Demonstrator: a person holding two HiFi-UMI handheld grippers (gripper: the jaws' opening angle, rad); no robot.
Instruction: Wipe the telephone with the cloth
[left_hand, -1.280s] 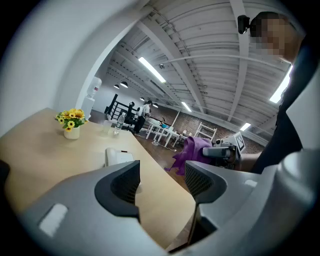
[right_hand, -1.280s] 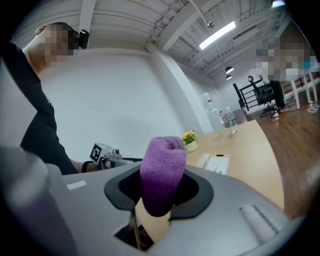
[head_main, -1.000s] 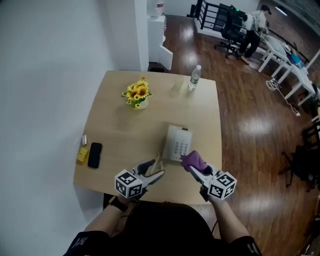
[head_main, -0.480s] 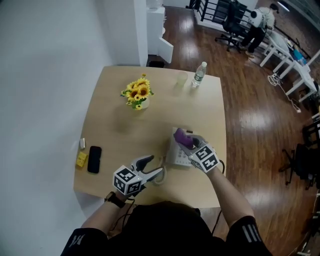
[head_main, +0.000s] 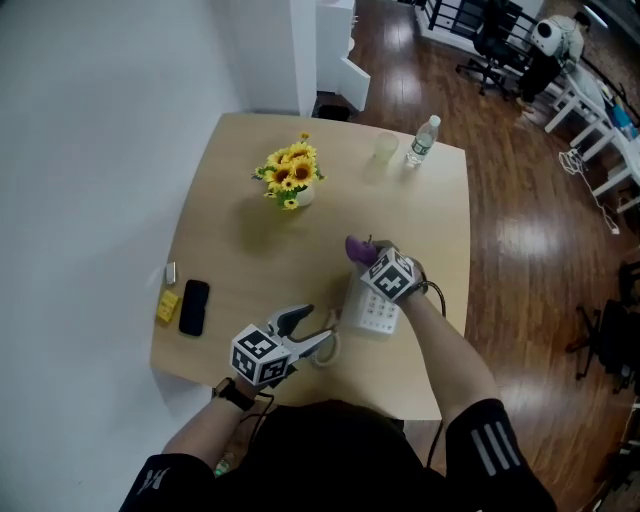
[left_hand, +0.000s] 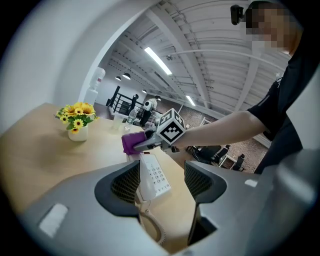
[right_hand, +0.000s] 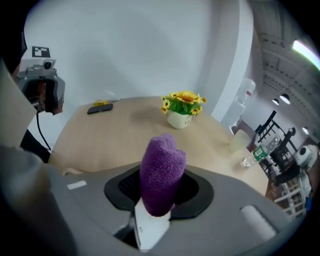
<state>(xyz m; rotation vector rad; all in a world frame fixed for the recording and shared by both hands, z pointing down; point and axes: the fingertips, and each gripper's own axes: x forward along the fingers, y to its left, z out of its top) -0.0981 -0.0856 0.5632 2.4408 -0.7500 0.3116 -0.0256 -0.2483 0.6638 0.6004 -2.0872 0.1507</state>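
A white telephone (head_main: 378, 312) with a keypad lies near the table's front right. Its coiled cord (head_main: 327, 352) loops toward my left gripper (head_main: 312, 328), which sits just left of the phone with its jaws standing apart and nothing pressed between them. In the left gripper view the handset (left_hand: 145, 175) looks to rest along the phone's left side, beyond the jaws. My right gripper (head_main: 368, 258) is shut on a purple cloth (head_main: 358, 248) at the phone's far end. In the right gripper view the cloth (right_hand: 161, 172) fills the jaws, with the white phone (right_hand: 150, 227) right under it.
A vase of sunflowers (head_main: 292, 175) stands at the table's back. A plastic cup (head_main: 385, 147) and water bottle (head_main: 423, 140) are at the far right corner. A black mobile phone (head_main: 193, 306) and yellow item (head_main: 166, 305) lie by the left edge.
My right gripper has carried the purple cloth from the telephone's near end over it to its far end. The left gripper has stayed beside the phone.
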